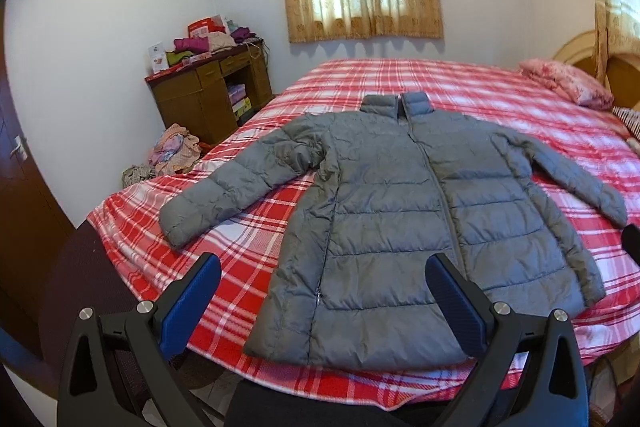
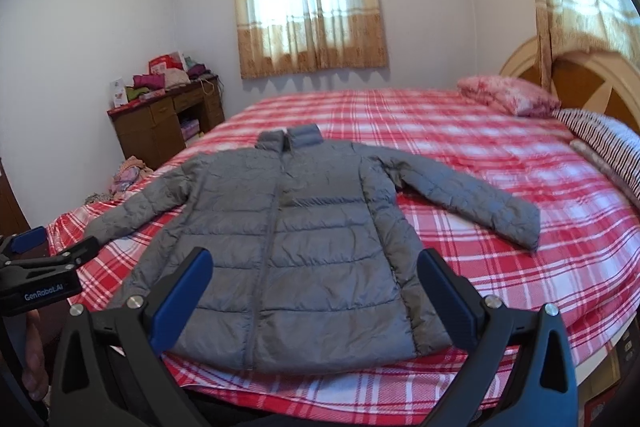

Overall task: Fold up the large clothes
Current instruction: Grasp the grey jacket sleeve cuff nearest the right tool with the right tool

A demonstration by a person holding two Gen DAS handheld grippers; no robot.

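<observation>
A grey jacket [image 1: 404, 223] is laid flat, sleeves spread, on a red plaid bed [image 1: 460, 87]. The left gripper [image 1: 324, 281] and right gripper [image 2: 314, 277] are held above its hem, fingers wide, nothing gripped.

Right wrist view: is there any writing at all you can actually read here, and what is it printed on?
"GenRobot.AI": white letters on the black body of the left hand-held gripper, at the left edge of the right wrist view.
Red box on the wooden desk: has print, too blurred to read.
White card on the desk: a picture, any text too small to read.
Grey jacket: no readable label.
</observation>
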